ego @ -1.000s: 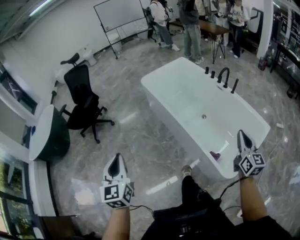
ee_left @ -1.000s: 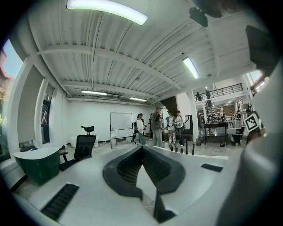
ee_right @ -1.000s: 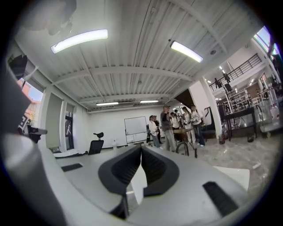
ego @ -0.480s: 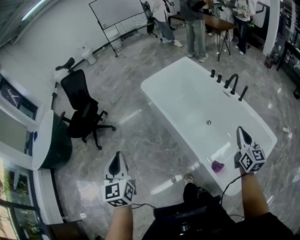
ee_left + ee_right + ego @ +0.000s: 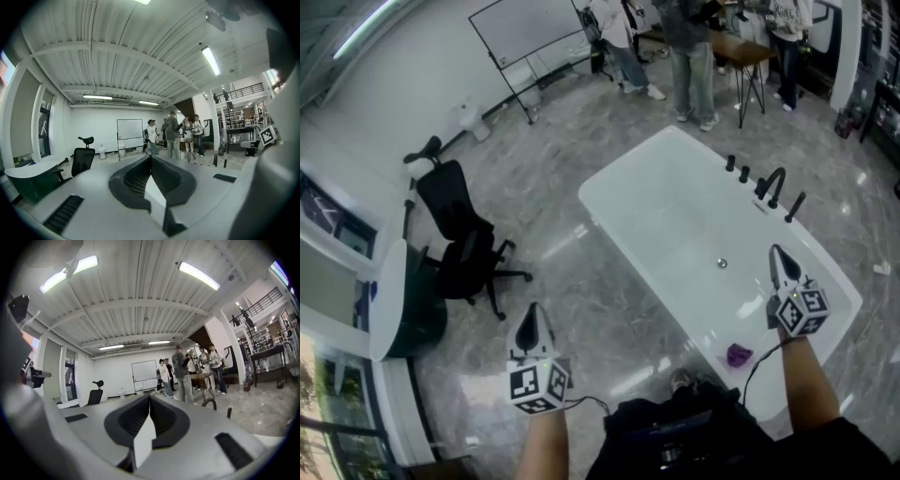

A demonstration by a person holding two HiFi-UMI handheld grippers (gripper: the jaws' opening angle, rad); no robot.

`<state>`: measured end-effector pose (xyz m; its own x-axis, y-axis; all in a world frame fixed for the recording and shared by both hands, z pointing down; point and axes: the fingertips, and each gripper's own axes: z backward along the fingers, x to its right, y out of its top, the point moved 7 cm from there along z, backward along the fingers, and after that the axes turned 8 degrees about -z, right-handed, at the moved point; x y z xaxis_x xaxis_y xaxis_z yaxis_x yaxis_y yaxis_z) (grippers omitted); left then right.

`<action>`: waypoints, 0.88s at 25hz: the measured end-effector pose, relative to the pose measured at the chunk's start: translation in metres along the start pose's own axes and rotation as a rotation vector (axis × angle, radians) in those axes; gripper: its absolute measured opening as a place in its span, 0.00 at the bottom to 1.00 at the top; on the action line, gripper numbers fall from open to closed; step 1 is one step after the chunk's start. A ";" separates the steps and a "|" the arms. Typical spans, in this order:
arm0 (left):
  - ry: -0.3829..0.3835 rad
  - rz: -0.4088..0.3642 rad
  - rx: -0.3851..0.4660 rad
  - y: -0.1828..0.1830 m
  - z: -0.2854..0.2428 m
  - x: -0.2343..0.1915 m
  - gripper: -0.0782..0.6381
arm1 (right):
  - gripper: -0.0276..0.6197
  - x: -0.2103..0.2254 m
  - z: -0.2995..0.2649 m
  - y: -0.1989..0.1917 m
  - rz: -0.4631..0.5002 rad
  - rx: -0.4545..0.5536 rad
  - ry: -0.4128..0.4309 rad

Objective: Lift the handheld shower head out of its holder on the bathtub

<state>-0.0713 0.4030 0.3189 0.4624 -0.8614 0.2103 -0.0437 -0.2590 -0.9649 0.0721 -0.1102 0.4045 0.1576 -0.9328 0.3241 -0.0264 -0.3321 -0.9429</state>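
Nearest, the left hand-held gripper (image 5: 532,317) and right hand-held gripper (image 5: 777,255) are both closed on nothing. Across the white bathtub (image 5: 619,202), the slim black handheld shower head (image 5: 795,207), probably the upright rod beside the curved black tap (image 5: 772,184), stands on the far rim: open the jaws first, then lift it straight up

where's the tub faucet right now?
Head view, right side: the black faucet stands on the bathtub's far right rim, between small black fittings, just beyond the right gripper.

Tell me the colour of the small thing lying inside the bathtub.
Purple; the small thing shows best in the head view, against the white bathtub.
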 end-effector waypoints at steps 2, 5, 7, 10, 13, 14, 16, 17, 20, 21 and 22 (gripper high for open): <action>-0.008 -0.008 -0.007 0.000 -0.013 0.000 0.12 | 0.05 0.003 -0.008 0.001 0.004 -0.004 -0.004; -0.019 -0.019 -0.007 0.000 -0.035 -0.002 0.12 | 0.05 0.013 -0.019 0.002 0.003 -0.004 -0.028; -0.030 -0.019 0.001 0.000 -0.052 -0.005 0.12 | 0.05 0.017 -0.025 0.000 0.001 -0.003 -0.046; -0.077 -0.018 0.025 0.001 -0.084 -0.002 0.12 | 0.05 0.021 -0.025 -0.002 0.023 -0.003 -0.079; -0.126 -0.028 0.056 0.004 -0.115 0.011 0.12 | 0.05 0.033 -0.021 0.004 0.054 0.009 -0.121; -0.140 -0.028 0.063 0.005 -0.124 0.016 0.12 | 0.05 0.039 -0.021 0.004 0.056 0.011 -0.135; -0.178 -0.031 0.073 0.007 -0.146 0.021 0.12 | 0.05 0.048 -0.021 0.003 0.049 0.009 -0.174; -0.200 -0.035 0.076 0.008 -0.158 0.021 0.12 | 0.05 0.051 -0.021 0.002 0.041 0.009 -0.199; -0.243 -0.032 0.081 0.012 -0.195 0.014 0.12 | 0.05 0.053 -0.028 0.001 0.035 0.013 -0.267; -0.250 -0.029 0.084 0.013 -0.207 0.012 0.12 | 0.05 0.053 -0.032 0.002 0.039 0.016 -0.281; -0.261 -0.028 0.089 0.014 -0.218 0.013 0.12 | 0.05 0.055 -0.036 0.002 0.042 0.020 -0.296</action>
<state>-0.2588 0.2933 0.3422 0.6755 -0.7096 0.2005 0.0446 -0.2321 -0.9717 0.0453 -0.1672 0.4234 0.4381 -0.8633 0.2507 -0.0199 -0.2881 -0.9574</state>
